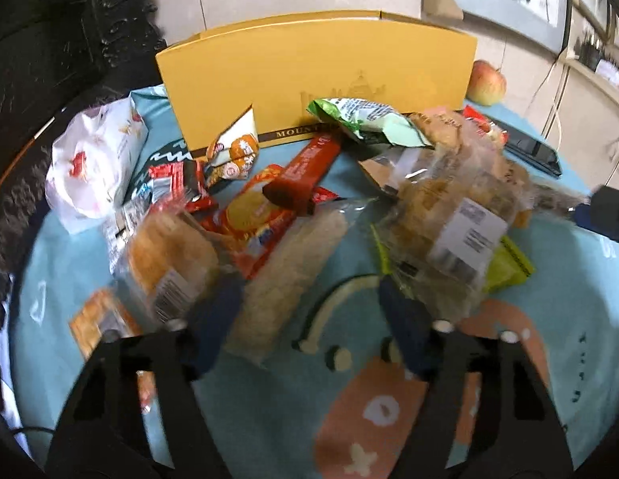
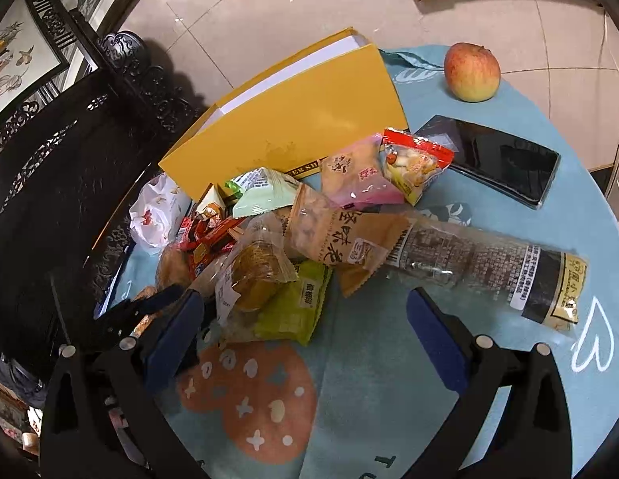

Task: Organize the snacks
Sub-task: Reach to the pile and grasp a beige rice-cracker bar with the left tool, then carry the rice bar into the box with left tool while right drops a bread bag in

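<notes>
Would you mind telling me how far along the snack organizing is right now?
Nothing looks sorted yet: the snack pile lies jumbled against the yellow box, apparently outside it. Nothing is in hand; the left hand-held gripper and right hand-held gripper are both open, near the pile. Essentially all packets remain.

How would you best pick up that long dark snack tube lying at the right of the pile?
Probably grip the long tube across its middle, coming from above with the right hand-held gripper. It lies flat, its right end is free, and its left end sits under other packets.
</notes>
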Demonstrator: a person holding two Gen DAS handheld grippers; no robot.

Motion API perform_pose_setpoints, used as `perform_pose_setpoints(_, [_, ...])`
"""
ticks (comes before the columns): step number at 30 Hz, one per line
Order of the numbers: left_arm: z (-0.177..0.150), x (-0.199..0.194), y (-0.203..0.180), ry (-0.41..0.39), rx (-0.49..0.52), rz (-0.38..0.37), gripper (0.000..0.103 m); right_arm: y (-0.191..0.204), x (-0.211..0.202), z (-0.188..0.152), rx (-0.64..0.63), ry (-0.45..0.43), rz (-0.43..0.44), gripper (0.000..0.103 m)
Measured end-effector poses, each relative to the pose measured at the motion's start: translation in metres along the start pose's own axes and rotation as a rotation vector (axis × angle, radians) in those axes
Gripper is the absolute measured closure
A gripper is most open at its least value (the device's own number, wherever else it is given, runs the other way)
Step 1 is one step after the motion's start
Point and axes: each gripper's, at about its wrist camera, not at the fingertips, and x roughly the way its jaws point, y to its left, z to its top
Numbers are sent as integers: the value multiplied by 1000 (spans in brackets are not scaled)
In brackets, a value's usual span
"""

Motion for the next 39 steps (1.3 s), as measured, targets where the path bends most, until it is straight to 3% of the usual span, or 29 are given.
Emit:
perform_pose_setpoints(1, [2,4,1,16,4,4,58,1,0,0,-6,2,-1,1])
perform_pose_setpoints(2, [5,14,4,56,1,7,62,2,1,0,-11,4,-1,1])
perform_pose_setpoints(5, [6,22,21,73,-77,-66,62,3,2,-2,-25,9,-4,1])
perform_pose_setpoints(9, [8,25,18,60,-73,-46,59,1,3,-1,-16,9,-8,1])
perform_pose_setpoints(11, [11,27,17,68,-83,-46,62,0,3,-1,-13,8,-10,1])
perform_pose_setpoints(13, [13,25,13,81,-78,-30,74,-1,4,0,-14,6,-16,1])
perform_pose_setpoints(15, [10,20,9,102,-101,-18,76,-3,4,1,-13,5,-18,1])
perform_pose_setpoints(21, [-14,-36,-2,-12,-108,-42,76,-7,12,0,-18,20,-47,1])
perform_pose_setpoints(25, [-27,-59,9,-74,-158,-50,75,7,20,-7,-123,-2,-63,1])
perform_pose_setpoints(29, [-37,-54,30,-73,-210,-56,75,33,30,-16,-238,18,-92,1])
perform_pose_setpoints(34, [-46,-42,38,-61,-230,-97,75,72,48,-12,-429,0,-219,1])
perform_pose_setpoints(39, [-49,-36,41,-58,-239,-127,75,90,90,-13,-585,121,-309,5])
